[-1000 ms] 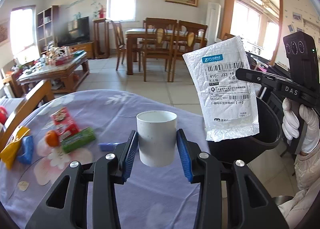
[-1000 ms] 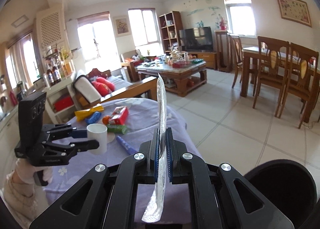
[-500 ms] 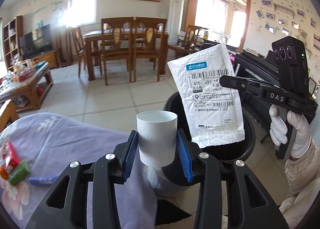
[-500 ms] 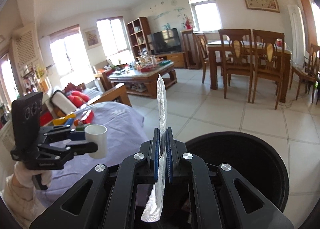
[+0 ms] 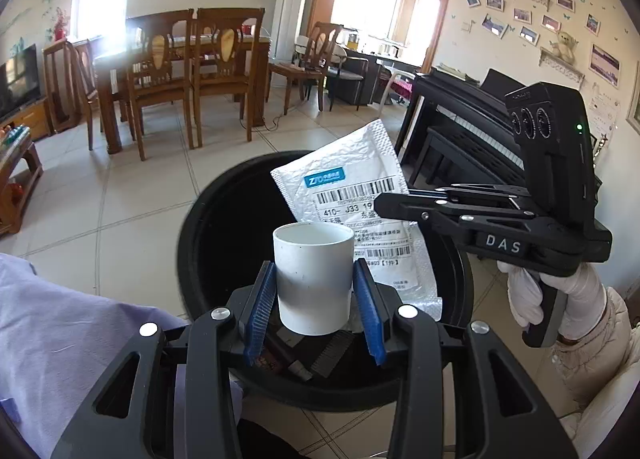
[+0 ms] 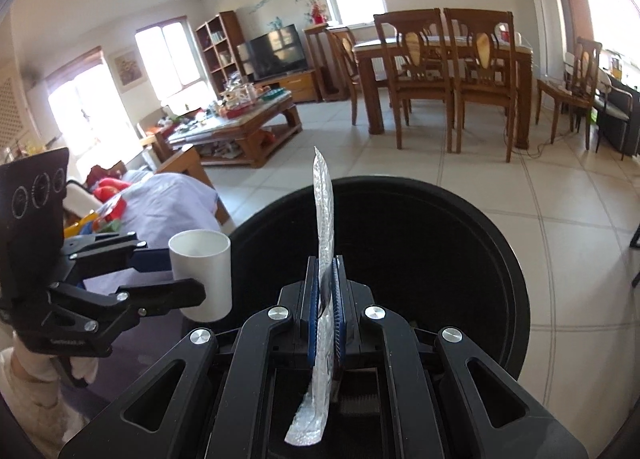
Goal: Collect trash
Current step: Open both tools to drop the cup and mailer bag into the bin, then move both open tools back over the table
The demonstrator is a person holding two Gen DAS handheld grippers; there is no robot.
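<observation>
I'm holding a white cup (image 5: 314,279) w/ the left gripper (image 5: 316,309) & pinching a bubble mailer (image 6: 325,259) w/ the right gripper (image 6: 325,323), both over the black bin (image 5: 208,243), some scraps already inside.

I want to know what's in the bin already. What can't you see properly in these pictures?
- Bin bottom, left view: cup, mailer and left gripper cover it; the dark bits below can't be identified.
- Bin inside, right view: too dark, blocked by right gripper.
- Mailer's label, right view: seen edge-on.
</observation>
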